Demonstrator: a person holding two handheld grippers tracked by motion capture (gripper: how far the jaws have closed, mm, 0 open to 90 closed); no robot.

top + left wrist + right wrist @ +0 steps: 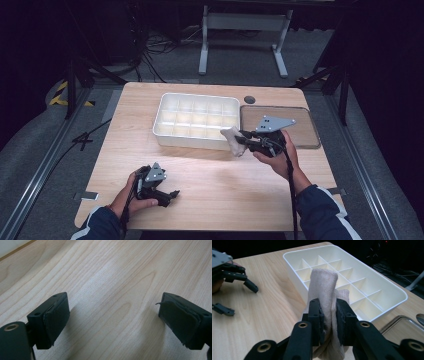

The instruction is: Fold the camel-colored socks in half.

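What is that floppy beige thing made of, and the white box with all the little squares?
The beige thing looks like soft knitted cloth, maybe a sock: fine ribbed weave, folds where the right gripper pinches it. The white box looks like smooth, slightly glossy plastic, with thin moulded dividers.

One wooden table (210, 195) stood in the high view. On it sat one white tray (159, 121), divided into compartments: three rows could be counted, with five across as far as the dividers could be made out, so about fifteen. One clear lid (310, 131) lay beside the tray. One beige cloth (323, 287) was there, a single rolled piece. Two grippers were present: the left gripper (170, 196) and the right gripper (240, 135), each with two black jaws and one grey plate on top. Two hands held them, one apiece. One small dark disc (249, 99) sat on the table. One white frame (245, 22) with two legs stood behind.
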